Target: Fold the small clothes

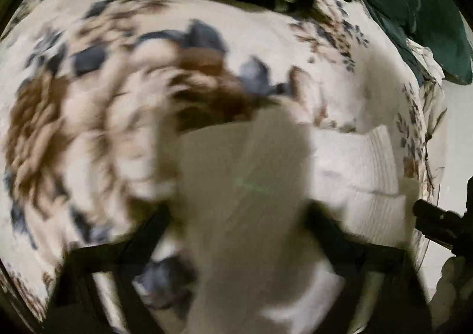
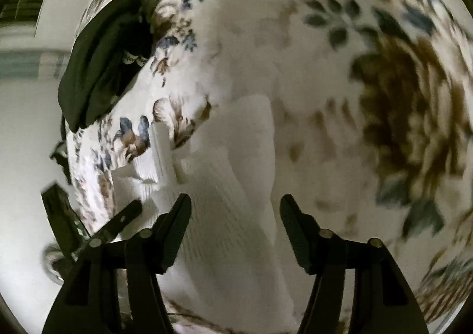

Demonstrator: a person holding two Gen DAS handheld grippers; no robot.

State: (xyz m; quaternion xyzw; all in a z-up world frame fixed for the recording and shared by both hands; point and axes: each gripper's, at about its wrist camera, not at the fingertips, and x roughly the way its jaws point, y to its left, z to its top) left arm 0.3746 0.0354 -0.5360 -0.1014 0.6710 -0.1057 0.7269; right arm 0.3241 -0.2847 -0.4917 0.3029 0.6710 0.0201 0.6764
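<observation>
One flowered bedspread (image 2: 340, 74) filled both views. On it lay a dark garment (image 2: 100, 68) and a white ribbed garment (image 2: 224, 186). Above the white cloth the right gripper (image 2: 235, 215) stood wide apart. The left gripper (image 1: 239, 230) was blurred; its fingers also looked spread over the cloth.

A bed (image 2: 325, 68) with a flower sheet holds a white ribbed cloth (image 2: 224, 215) at 6 o'clock and dark clothes (image 2: 100, 68) at 10 o'clock.

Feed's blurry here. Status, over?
Right gripper open over white ribbed garment. Left gripper blurred, white cloth between fingers. Dark clothes lie apart.
</observation>
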